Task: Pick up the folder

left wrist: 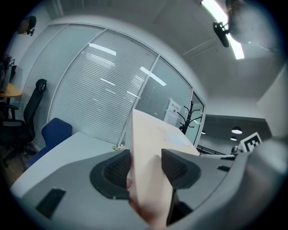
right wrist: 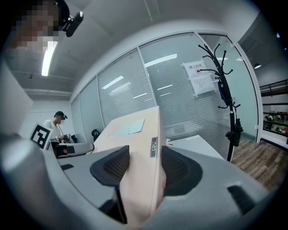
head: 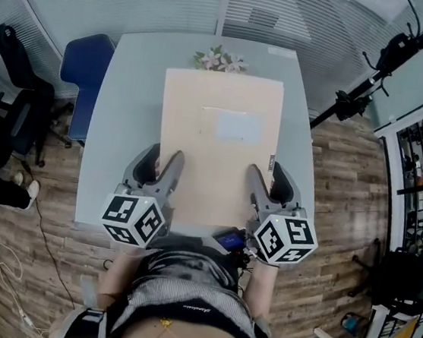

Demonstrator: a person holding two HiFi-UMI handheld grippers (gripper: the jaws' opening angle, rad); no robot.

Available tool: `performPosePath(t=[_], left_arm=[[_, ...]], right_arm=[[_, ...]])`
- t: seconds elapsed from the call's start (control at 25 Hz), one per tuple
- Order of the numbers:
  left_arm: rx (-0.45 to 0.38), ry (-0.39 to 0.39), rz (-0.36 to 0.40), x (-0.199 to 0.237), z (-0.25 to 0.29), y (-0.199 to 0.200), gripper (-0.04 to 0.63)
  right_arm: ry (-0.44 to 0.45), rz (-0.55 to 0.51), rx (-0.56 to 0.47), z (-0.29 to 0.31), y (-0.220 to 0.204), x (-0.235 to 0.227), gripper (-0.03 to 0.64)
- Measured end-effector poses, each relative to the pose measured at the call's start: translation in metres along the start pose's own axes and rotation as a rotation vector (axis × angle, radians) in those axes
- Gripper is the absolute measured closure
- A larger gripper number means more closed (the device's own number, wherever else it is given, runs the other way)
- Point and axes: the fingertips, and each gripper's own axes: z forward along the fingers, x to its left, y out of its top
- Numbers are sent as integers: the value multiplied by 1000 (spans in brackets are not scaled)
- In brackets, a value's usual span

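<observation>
A wide beige folder [head: 216,146] with a pale label sheet on top lies lengthwise over the grey table [head: 128,101]. My left gripper [head: 162,167] grips its near left edge. My right gripper [head: 267,180] grips its near right edge, where the thick spine carries a small label. In the left gripper view the folder [left wrist: 150,139] rises as a thin wedge between the pads of the left gripper [left wrist: 146,164], clear of the tabletop. In the right gripper view the spine of the folder [right wrist: 135,134] fills the gap of the right gripper [right wrist: 145,166], both pads against it.
A small bunch of flowers [head: 221,60] sits at the table's far edge behind the folder. A blue chair [head: 86,65] and a black office chair [head: 14,94] stand to the left. A coat stand [head: 385,63] is at the right, and blinds cover the glass wall beyond.
</observation>
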Motion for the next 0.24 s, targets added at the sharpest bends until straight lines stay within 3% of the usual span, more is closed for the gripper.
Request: performPosePath(t=[0.24], left_arm=[[3, 1, 2, 1, -3, -1, 382]], right_arm=[[-4, -3, 2, -1, -2, 2, 391]])
